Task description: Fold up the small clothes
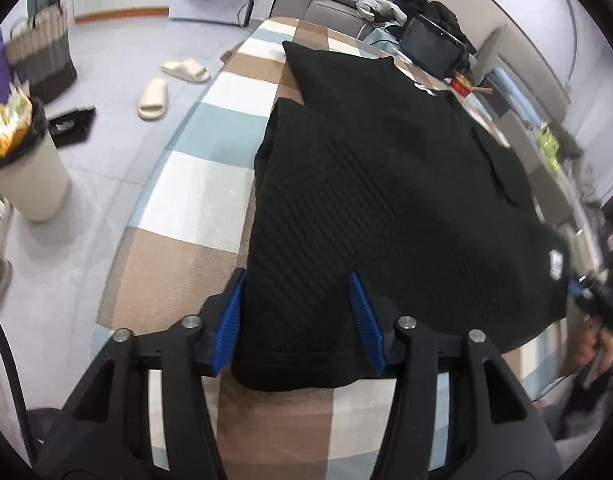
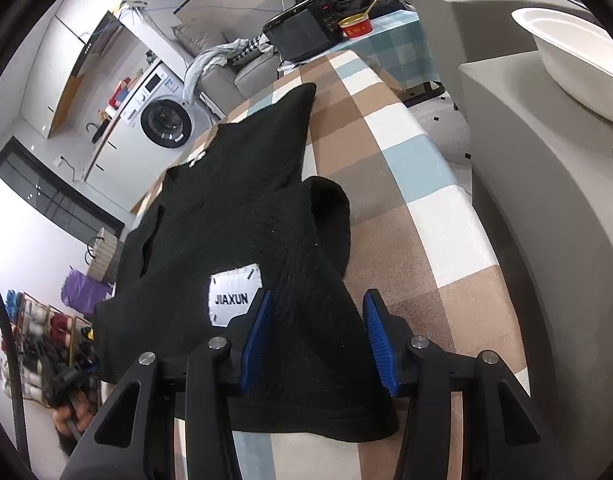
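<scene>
A black knit garment [image 1: 386,200] lies spread across the checked cloth [image 1: 194,200] of the work surface, its near hem running between your two grippers, one at each lower corner. Your left gripper [image 1: 298,312] stands with its blue pads parted around the left corner of the hem, the fabric between them but not pinched; your right gripper [image 2: 318,328] is likewise open, straddling the right corner just beside the white label [image 2: 234,300] reading JIAXUN. Judging from this, the step in hand is taking hold of the hem to start a fold. To do it well, you should lower each pair of fingers until the lower pad slips under the edge of the knit, then close on both layers, not the top one alone. Keep the two grips level with each other, so the hem lifts as one straight line. The right sleeve [image 2: 334,216] is bunched beside the body and could drag along; watch it as you lift. The far sleeve [image 1: 326,68] lies flat toward the tablet [image 1: 430,48] and the red cup [image 1: 460,84], so carry the fold short of them. A loose knit may sag between the grips, so keep light tension across the hem.
</scene>
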Available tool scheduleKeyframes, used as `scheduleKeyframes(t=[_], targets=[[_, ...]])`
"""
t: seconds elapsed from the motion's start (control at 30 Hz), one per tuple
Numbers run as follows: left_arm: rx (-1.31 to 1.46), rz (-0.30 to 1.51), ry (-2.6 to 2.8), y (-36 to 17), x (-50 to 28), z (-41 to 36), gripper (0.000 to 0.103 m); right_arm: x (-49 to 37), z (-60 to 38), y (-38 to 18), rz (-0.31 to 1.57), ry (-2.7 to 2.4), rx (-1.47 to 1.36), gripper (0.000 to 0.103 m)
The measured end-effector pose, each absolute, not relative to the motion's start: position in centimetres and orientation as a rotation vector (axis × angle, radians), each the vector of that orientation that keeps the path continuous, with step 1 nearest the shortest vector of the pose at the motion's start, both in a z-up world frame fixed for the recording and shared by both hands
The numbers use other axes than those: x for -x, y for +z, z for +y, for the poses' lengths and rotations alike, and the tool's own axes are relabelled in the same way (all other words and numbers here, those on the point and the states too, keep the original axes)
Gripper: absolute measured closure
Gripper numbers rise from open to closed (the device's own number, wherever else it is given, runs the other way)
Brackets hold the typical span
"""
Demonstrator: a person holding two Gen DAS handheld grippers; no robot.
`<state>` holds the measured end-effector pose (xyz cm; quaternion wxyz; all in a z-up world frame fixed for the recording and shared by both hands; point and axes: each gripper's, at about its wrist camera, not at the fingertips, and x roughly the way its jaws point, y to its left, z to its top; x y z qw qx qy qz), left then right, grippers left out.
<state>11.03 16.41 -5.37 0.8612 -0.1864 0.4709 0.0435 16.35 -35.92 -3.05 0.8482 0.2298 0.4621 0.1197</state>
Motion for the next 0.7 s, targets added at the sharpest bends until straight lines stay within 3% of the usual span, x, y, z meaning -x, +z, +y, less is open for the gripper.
scheduleKeyframes(t=[0.17, 0.33, 0.53, 0.6, 0.63, 0.7], targets=[[0.466, 0.937, 0.109, -4.6, -9.5, 17.2, 0.079, -15.9, -35.9, -3.1, 0.992, 0.25, -0.471, 0.055], [0.512, 0.902, 0.082, -3.6, -8.5, 18.0, 0.079, -14.7, -36.4, -3.3, 1.022, 0.247, -0.462, 0.049], [0.527, 0.89, 0.044, -2.9, -8.2, 17.4, 0.079, -13.9, -35.6, -4.1, 1.04, 0.274, -0.429, 0.049], [0.548, 0.894, 0.046, -3.0, -8.4, 17.2, 0.079, -14.0, -35.3, -4.0, 1.035, 0.274, -0.43, 0.055], [0.549, 0.893, 0.043, -3.0, -8.5, 17.0, 0.079, -14.1, -35.2, -3.9, 1.034, 0.285, -0.429, 0.066], [0.549, 0.878, 0.025, -2.7, -8.4, 16.8, 0.079, -14.0, -34.8, -3.3, 1.032, 0.321, -0.42, 0.068]])
